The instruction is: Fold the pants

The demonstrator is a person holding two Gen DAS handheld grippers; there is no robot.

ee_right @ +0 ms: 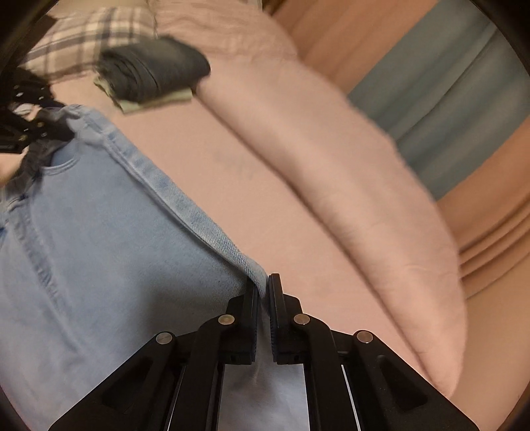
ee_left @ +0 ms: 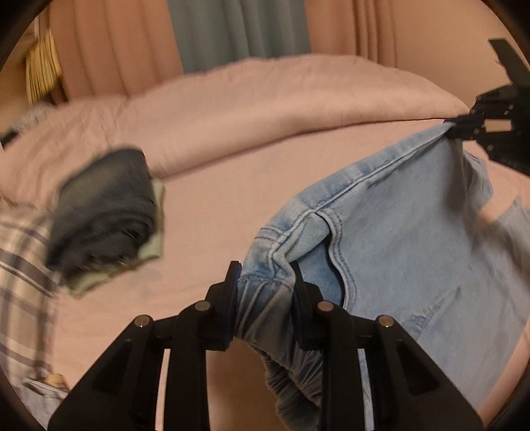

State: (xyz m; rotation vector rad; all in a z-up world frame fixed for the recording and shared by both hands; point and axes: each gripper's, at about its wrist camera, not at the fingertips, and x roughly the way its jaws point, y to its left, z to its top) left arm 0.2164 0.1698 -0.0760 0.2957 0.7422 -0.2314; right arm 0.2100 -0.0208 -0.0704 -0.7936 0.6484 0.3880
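Light blue jeans (ee_left: 397, 238) hang stretched between my two grippers above a pink bed (ee_left: 232, 199). My left gripper (ee_left: 265, 275) is shut on a bunched corner of the waistband. My right gripper (ee_right: 263, 286) is shut on the other end of the waistband edge of the jeans (ee_right: 99, 232). The right gripper shows at the far right of the left wrist view (ee_left: 463, 129). The left gripper shows at the far left of the right wrist view (ee_right: 49, 129). The legs hang down out of sight.
A folded dark denim garment (ee_left: 106, 212) lies on a pale green cloth on the bed, also in the right wrist view (ee_right: 155, 69). A plaid cloth (ee_left: 23, 265) lies beside it. A rolled pink duvet (ee_right: 347, 199) runs along the bed. Curtains (ee_left: 232, 30) hang behind.
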